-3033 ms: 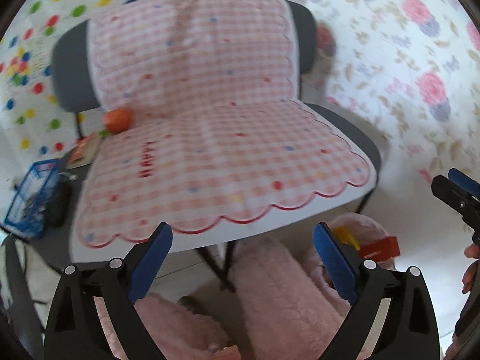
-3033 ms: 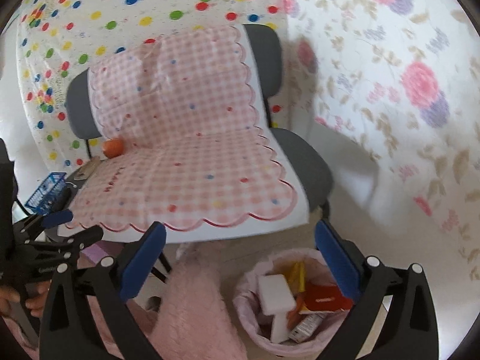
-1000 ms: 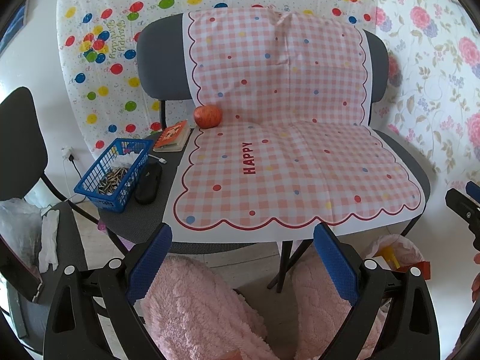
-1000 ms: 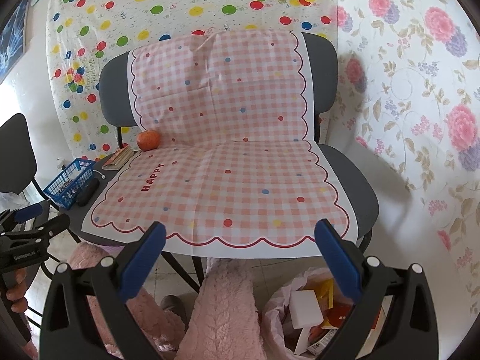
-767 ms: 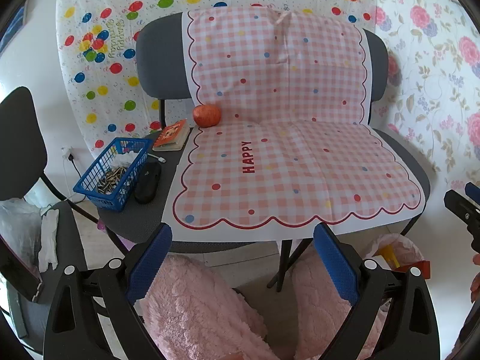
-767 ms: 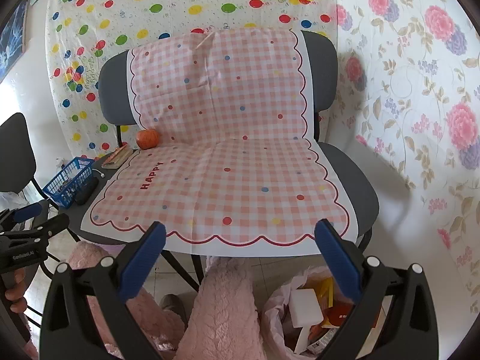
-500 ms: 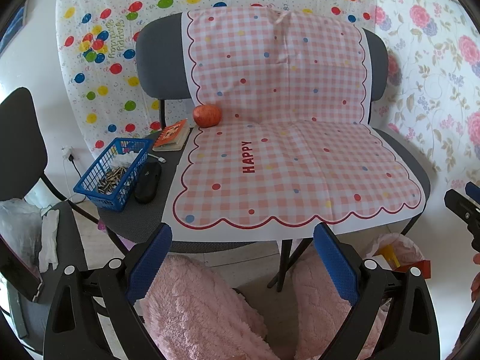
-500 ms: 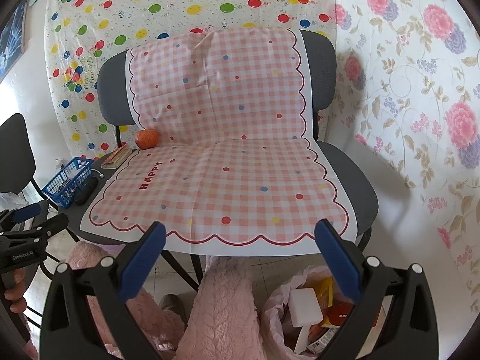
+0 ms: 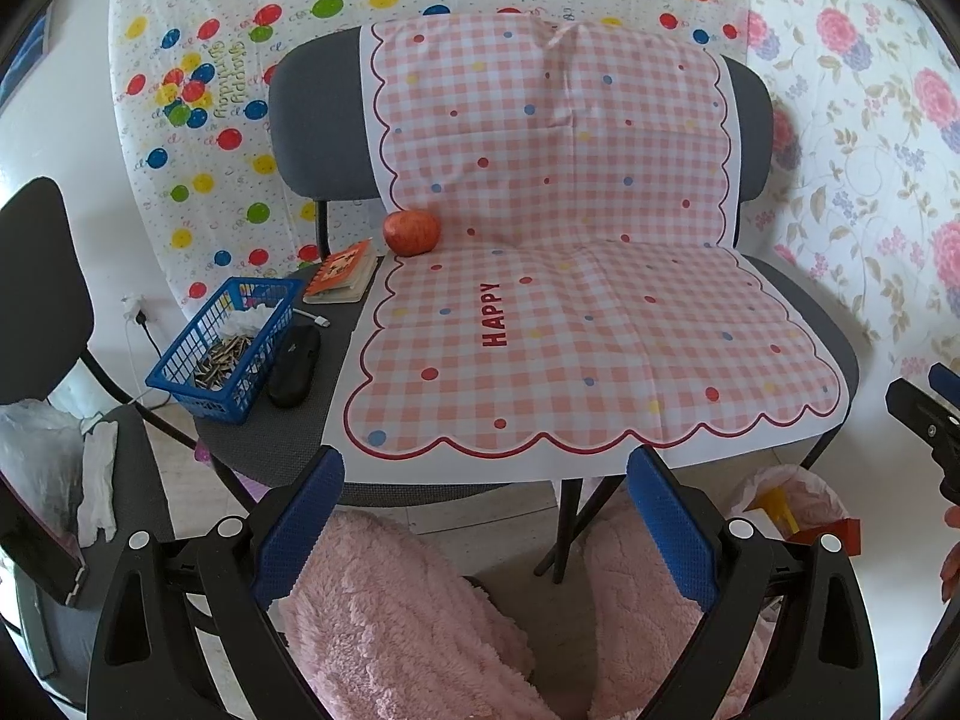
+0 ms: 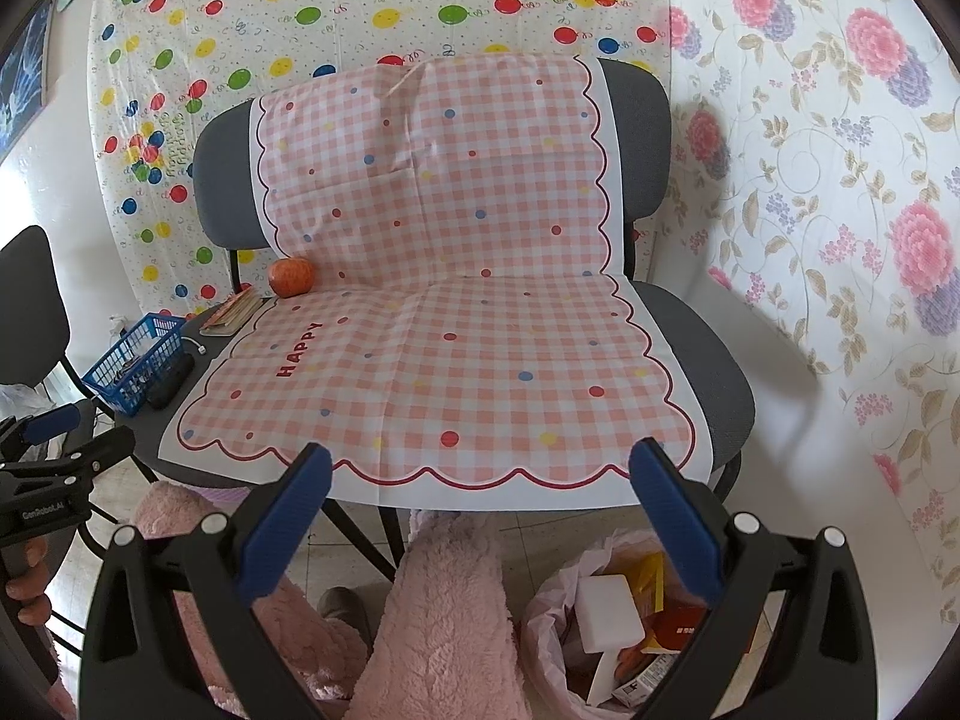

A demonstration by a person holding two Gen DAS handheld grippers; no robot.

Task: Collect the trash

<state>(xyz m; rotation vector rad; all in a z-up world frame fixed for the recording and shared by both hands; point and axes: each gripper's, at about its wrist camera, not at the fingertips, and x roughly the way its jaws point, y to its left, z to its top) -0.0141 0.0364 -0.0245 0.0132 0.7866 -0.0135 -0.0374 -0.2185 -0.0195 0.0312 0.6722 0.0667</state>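
Fingers: both pairs spread wide and empty, left gripper (image 9: 483,531), right gripper (image 10: 480,525).
Cloth (image 10: 444,336): bare; a snag would drag it off.
Bin (image 10: 555,594): floor, right, holds the trash; a knock spills it.
Apple (image 9: 411,232): not trash; may get grabbed.

**Party-papered corner with a draped grey seat**

A wide grey upholstered chair (image 9: 312,120) stands against a white wall hung with a balloon-printed plastic sheet (image 10: 312,12). To the right hangs pink-and-purple floral wallpaper (image 10: 840,180). A pink gingham paper cloth printed HAPPY (image 9: 570,312) drapes the seat and backrest. A second black chair (image 9: 36,276) stands left. The pale tiled floor (image 10: 354,546) is bright with daylight.
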